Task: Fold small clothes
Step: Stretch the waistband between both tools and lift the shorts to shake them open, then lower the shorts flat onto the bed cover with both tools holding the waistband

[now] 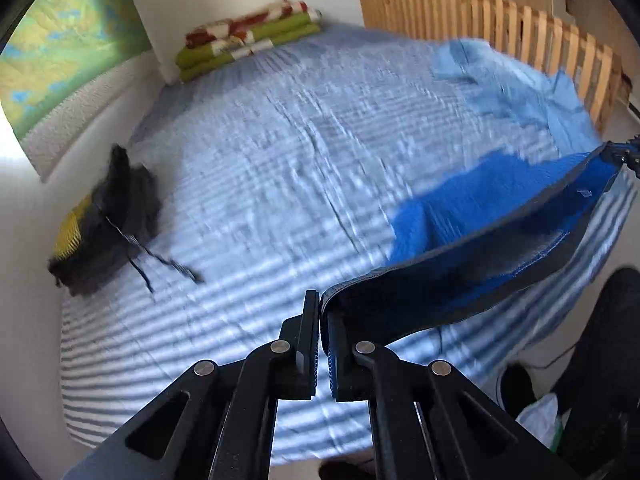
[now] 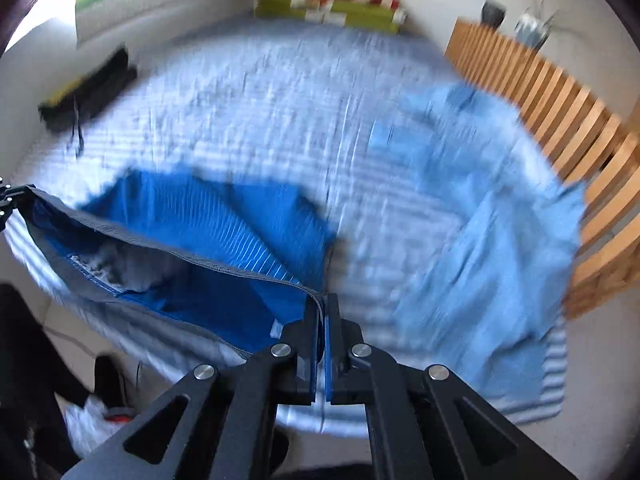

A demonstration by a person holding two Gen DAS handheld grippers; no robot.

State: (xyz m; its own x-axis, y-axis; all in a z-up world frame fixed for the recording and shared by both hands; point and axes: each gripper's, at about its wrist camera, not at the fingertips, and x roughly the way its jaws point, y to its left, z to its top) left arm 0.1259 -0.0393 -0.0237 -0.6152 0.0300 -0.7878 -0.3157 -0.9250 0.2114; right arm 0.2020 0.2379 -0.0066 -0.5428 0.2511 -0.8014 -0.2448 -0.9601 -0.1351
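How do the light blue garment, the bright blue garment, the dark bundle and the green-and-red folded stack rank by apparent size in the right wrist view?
1. Light blue garment
2. Bright blue garment, nearer the camera, so unsure against 1
3. Green-and-red folded stack
4. Dark bundle, looks similar to 3

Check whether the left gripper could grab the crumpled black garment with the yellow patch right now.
Probably not: the left gripper is shut on the grey waistband of the bright blue shorts, stretched across to the right gripper. The black garment lies unobstructed on the striped bedspread.
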